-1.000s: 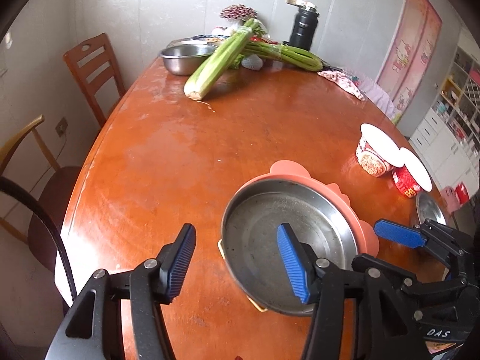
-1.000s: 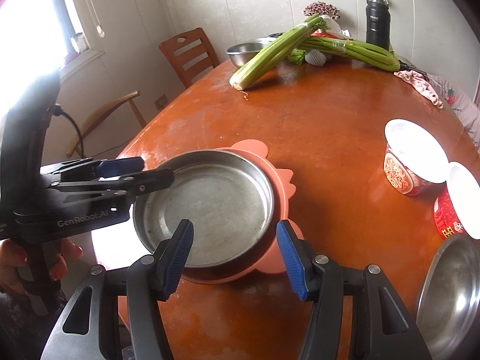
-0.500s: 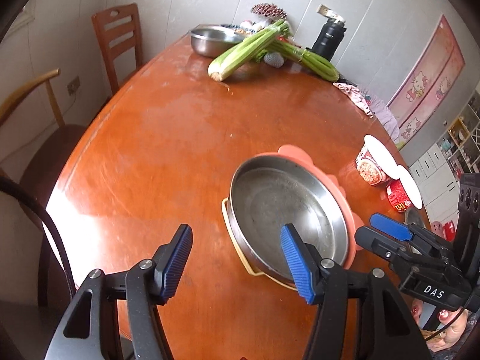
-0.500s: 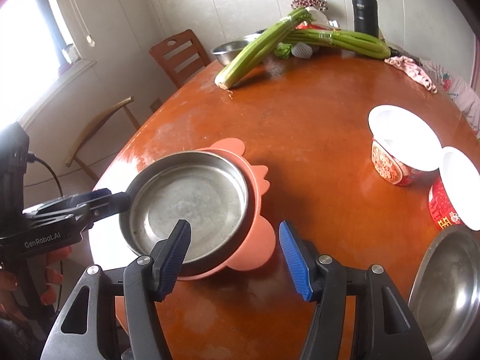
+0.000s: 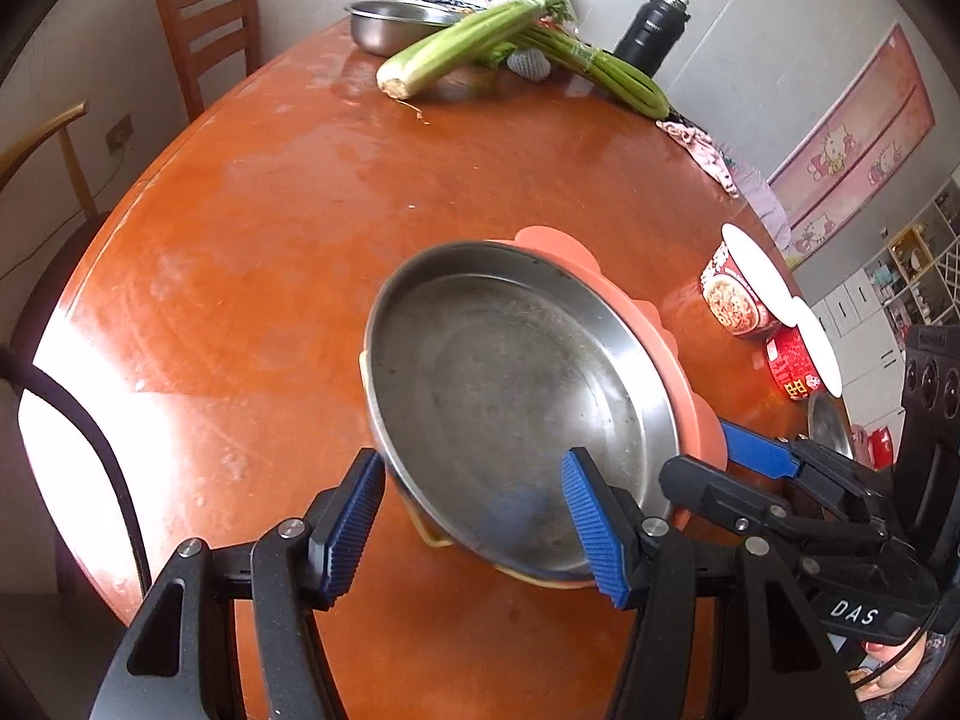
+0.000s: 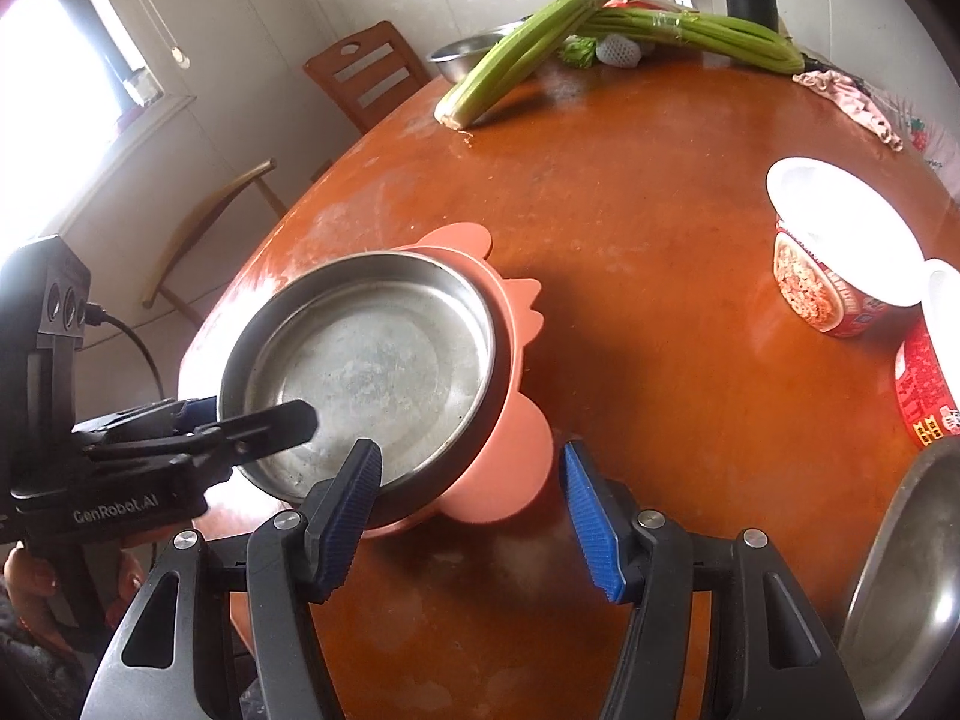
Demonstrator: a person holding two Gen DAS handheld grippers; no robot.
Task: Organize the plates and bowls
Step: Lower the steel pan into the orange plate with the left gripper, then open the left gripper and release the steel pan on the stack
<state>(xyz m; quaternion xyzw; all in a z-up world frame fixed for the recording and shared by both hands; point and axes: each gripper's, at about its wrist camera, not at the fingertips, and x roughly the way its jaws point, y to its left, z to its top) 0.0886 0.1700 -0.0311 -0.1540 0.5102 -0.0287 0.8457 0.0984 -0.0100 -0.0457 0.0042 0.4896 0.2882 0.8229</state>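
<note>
I see the steel plate [image 5: 510, 384] stacked on the pink plate [image 6: 510, 480] near the table [image 5: 270, 210] edge; a yellow rim beneath is mostly hidden. My left gripper [image 5: 474, 516] straddles the steel rim, jaws parted, pads not pressing; my right gripper [image 6: 468, 510], just widened, spans the pink edge, contact unclear.

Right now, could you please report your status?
Both tongs open, just been opening: left tongs astride near rim of round steel plate; right tongs astride edge of pink plastic plate. Steel sits on pink. Nothing blocking.
</note>
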